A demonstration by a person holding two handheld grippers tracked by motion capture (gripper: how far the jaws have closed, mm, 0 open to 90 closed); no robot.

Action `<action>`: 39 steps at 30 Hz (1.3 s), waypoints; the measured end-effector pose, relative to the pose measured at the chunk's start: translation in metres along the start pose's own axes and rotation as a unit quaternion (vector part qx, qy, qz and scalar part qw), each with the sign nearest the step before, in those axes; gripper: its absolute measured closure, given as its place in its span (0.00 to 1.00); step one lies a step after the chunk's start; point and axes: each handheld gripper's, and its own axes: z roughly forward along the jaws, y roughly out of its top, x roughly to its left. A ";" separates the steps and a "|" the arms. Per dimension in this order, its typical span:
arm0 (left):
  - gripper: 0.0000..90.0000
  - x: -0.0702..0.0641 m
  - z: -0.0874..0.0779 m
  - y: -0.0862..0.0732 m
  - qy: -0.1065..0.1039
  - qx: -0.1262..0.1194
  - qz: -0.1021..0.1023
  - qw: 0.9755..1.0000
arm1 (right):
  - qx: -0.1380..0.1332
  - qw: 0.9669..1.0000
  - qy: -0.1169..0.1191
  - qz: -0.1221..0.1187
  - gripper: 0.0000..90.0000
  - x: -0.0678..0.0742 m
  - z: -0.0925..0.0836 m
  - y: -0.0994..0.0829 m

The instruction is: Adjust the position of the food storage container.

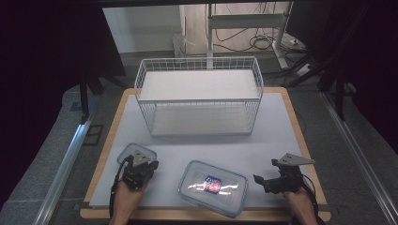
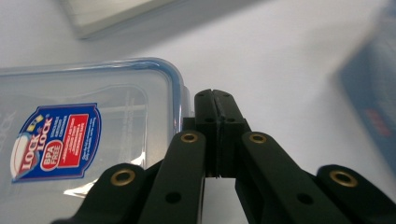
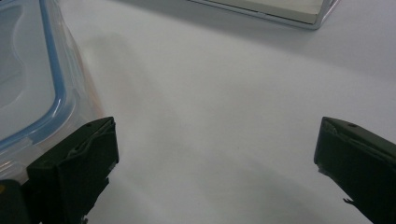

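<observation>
The tabletop (image 1: 277, 126) is carrying a white wire rack (image 1: 199, 93) at upper centre, a large lidded container (image 1: 213, 186) at lower centre and a small container (image 1: 136, 152) at lower left. The left gripper (image 1: 149, 165), fingers pressed together on nothing, is sitting just beside the small container; the right gripper (image 1: 259, 179), fingers spread wide and empty, is flanking the large one. Likely an approach step; next, the left fingers need opening.

On the surface (image 1: 281, 126), the wire rack (image 1: 199, 96) stands at twelve o'clock. The large box (image 1: 213, 187) lies at six, the small box (image 1: 136, 153) at eight.
</observation>
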 end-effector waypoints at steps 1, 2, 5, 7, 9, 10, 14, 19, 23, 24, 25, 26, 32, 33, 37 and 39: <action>1.00 0.000 0.000 0.000 0.000 0.000 0.000 1.000 | 0.000 1.000 0.000 0.000 0.00 0.000 0.000 0.000; 1.00 0.000 -0.001 -0.001 0.000 -0.002 -0.002 1.000 | -0.001 1.000 0.001 0.000 0.00 0.000 0.000 0.000; 1.00 -0.008 -0.008 -0.003 -0.025 -0.015 0.006 1.000 | -0.009 1.000 -0.006 0.001 0.00 0.002 -0.001 0.001; 1.00 -0.009 -0.008 -0.004 -0.033 -0.018 0.008 0.999 | -0.012 1.000 -0.007 0.001 0.00 0.002 -0.001 0.001; 0.97 -0.012 -0.009 -0.006 -0.043 -0.017 0.009 0.999 | -0.008 1.000 -0.015 -0.007 0.00 0.004 -0.002 0.001; 0.97 -0.013 -0.009 -0.008 -0.045 -0.015 0.012 0.999 | -0.008 1.000 -0.015 -0.007 0.00 0.004 -0.002 0.001; 0.94 -0.015 -0.012 -0.012 -0.060 -0.018 0.017 0.998 | -0.017 1.000 -0.021 0.008 0.00 0.004 -0.003 0.002; 0.88 -0.017 -0.015 -0.019 -0.083 -0.019 0.017 0.996 | -0.011 1.000 0.000 0.024 0.00 0.006 -0.009 0.004; 0.80 -0.022 -0.017 -0.022 -0.087 -0.017 0.030 0.996 | 0.029 0.999 0.024 0.024 0.48 0.020 -0.015 0.009; 0.80 -0.023 -0.018 -0.022 -0.090 -0.016 0.032 0.995 | 0.029 0.999 0.024 0.024 0.48 0.020 -0.015 0.009; 0.86 -0.025 -0.019 -0.022 -0.096 -0.016 0.033 0.995 | 0.034 0.999 0.034 0.022 0.61 0.023 -0.016 0.010; 0.86 -0.026 -0.020 -0.023 -0.105 -0.017 0.035 0.994 | 0.037 0.998 0.048 0.013 0.69 0.027 -0.018 0.010; 0.98 -0.041 -0.021 -0.026 -0.142 -0.003 0.052 0.989 | 0.059 0.996 0.065 -0.015 0.99 0.044 -0.025 0.003; 0.98 -0.044 -0.020 -0.026 -0.147 -0.001 0.056 0.988 | 0.059 0.996 0.065 -0.015 0.99 0.044 -0.025 0.003; 0.99 -0.054 -0.018 -0.025 -0.159 0.006 0.071 0.985 | 0.079 0.993 0.085 -0.023 1.00 0.056 -0.025 -0.004; 0.99 -0.058 -0.016 -0.025 -0.163 0.008 0.073 0.984 | 0.091 0.990 0.100 -0.031 1.00 0.063 -0.024 -0.007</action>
